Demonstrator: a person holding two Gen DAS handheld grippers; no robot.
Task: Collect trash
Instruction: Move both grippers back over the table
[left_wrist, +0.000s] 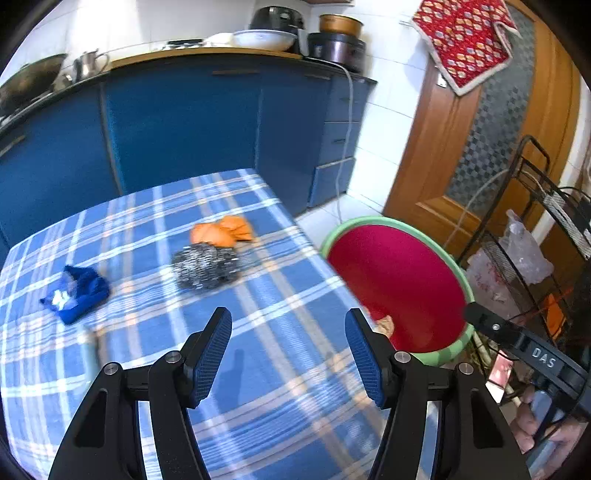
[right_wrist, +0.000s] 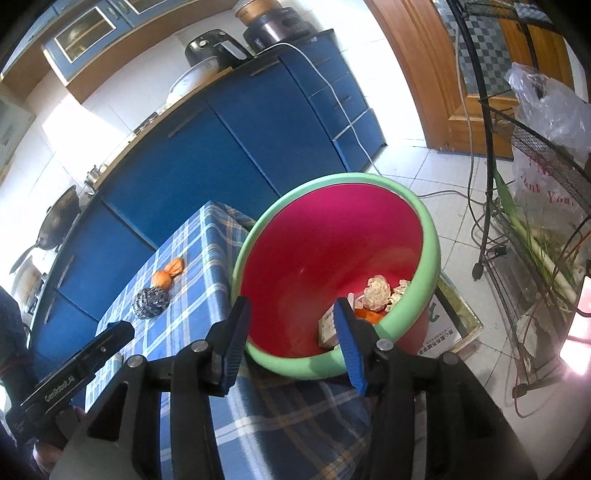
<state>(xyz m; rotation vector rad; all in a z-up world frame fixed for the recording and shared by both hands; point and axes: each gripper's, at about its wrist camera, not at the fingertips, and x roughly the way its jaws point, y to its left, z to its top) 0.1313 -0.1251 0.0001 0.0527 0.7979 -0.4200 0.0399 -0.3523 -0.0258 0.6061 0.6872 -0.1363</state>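
Note:
On the blue plaid tablecloth (left_wrist: 280, 266) lie an orange peel (left_wrist: 221, 232), a steel wool scrubber (left_wrist: 207, 267) and a crumpled blue wrapper (left_wrist: 75, 295). My left gripper (left_wrist: 288, 317) hovers over the cloth on the near side of them, open and holding nothing. A red basin with a green rim (right_wrist: 432, 236) stands off the table's right edge. It holds crumpled paper (right_wrist: 376, 291), a small box (right_wrist: 327, 326) and orange scraps. My right gripper (right_wrist: 291, 306) is above the basin's near rim, open, with nothing between its pads. The peel (right_wrist: 168, 275) and scrubber (right_wrist: 151, 302) also show in the right wrist view.
Blue kitchen cabinets (left_wrist: 184, 122) run behind the table, with pots and a cooker on the counter. A black wire rack (right_wrist: 535, 221) with plastic bags and greens stands right of the basin. A wooden door (left_wrist: 443, 147) and cables on the white tile floor (right_wrist: 443, 184) lie beyond.

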